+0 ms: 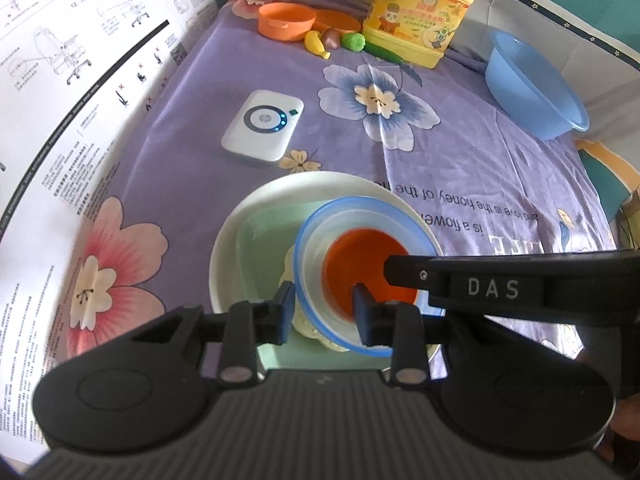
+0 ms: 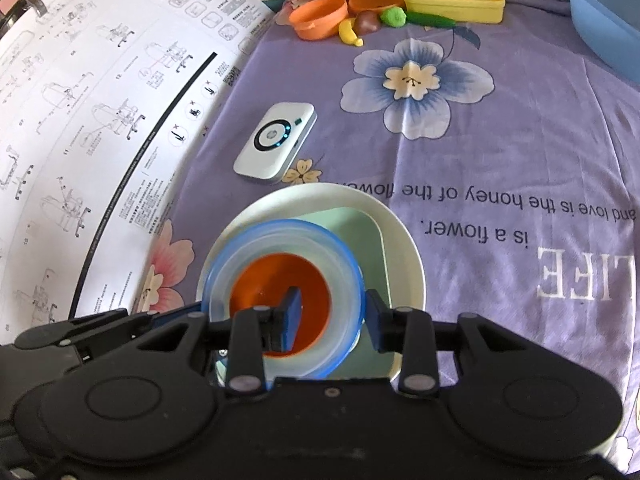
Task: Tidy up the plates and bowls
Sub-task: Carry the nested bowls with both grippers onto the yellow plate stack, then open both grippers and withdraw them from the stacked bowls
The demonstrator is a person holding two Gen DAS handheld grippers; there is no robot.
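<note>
The blue-rimmed bowl (image 1: 362, 272), orange inside, sits on a green plate (image 2: 356, 236) atop a white plate (image 1: 256, 216) near the surface's front edge. Both the left gripper (image 1: 322, 308) and right gripper (image 2: 334, 320) have jaws spread astride its rim, one finger inside. Only the left view shows the whole blue basin (image 1: 532, 88).

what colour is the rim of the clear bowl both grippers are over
Blue. The clear bowl has a blue rim, clearest in the right wrist view.

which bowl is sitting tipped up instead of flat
The big blue basin at the far right, leaning on its side; the orange bowl and the blue-rimmed bowl sit level.
</note>
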